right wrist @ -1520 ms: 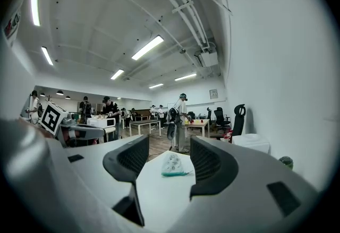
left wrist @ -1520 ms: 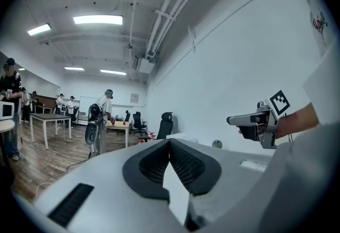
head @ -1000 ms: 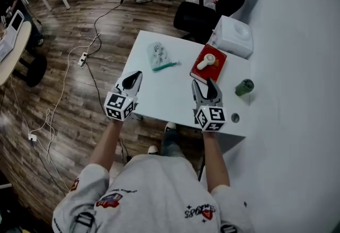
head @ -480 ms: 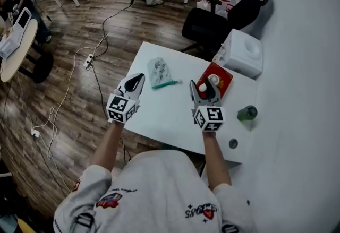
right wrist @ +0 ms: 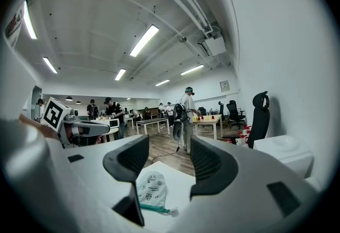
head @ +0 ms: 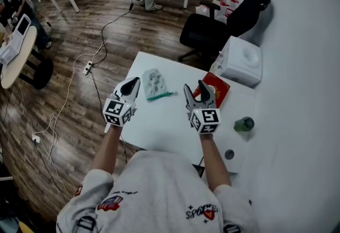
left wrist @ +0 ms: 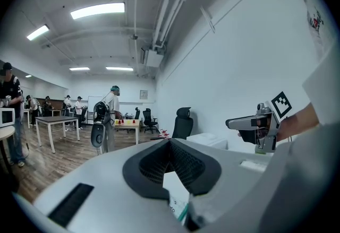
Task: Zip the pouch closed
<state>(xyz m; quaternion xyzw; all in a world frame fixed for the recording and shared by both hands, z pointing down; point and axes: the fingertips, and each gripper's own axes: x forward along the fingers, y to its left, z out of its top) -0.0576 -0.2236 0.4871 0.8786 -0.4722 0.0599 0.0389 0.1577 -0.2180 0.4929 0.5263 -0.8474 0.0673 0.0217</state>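
The left gripper point(head: 133, 84) hung over the table's point(head: 159, 126) left edge, jaws pressed together on nothing. The right gripper point(head: 196, 90) hung mid-table, jaws spread and empty. Just beyond them the pouch point(head: 153, 82) lay flat toward the far left corner, its teal zipper point(head: 159, 95) along the nearer edge. A good approach would probably pin the fabric beside the zipper's end with one gripper while the other pinched the pull, which was too small to locate.
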